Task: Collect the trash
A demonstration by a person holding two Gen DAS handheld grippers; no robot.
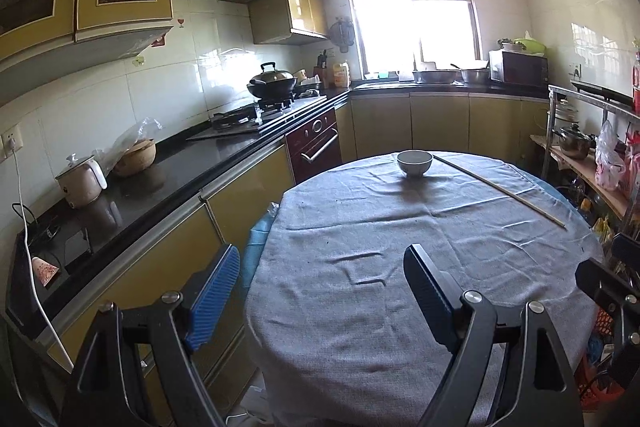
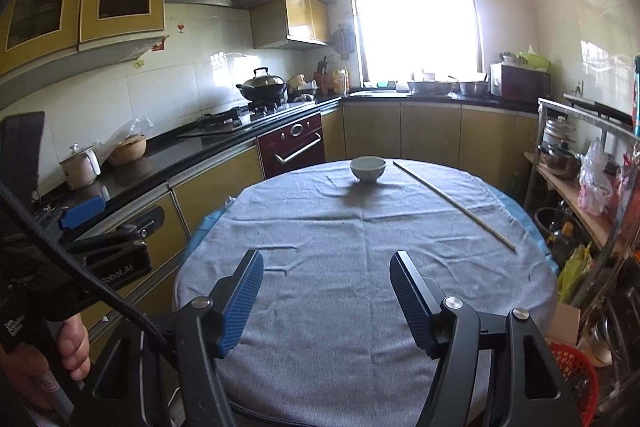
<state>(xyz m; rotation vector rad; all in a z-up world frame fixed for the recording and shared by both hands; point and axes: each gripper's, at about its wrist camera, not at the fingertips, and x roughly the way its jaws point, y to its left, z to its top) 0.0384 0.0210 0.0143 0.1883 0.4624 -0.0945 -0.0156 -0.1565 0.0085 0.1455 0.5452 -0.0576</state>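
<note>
While both our grippers hang over the near edge of the round grey-clothed table (image 2: 340,307), the left gripper (image 1: 320,291) and right gripper (image 2: 326,295) gape empty. Farther off stand a white ceramic bowl (image 2: 368,169) and a long thin wooden stick (image 2: 452,209); we can make out no trash.
</note>
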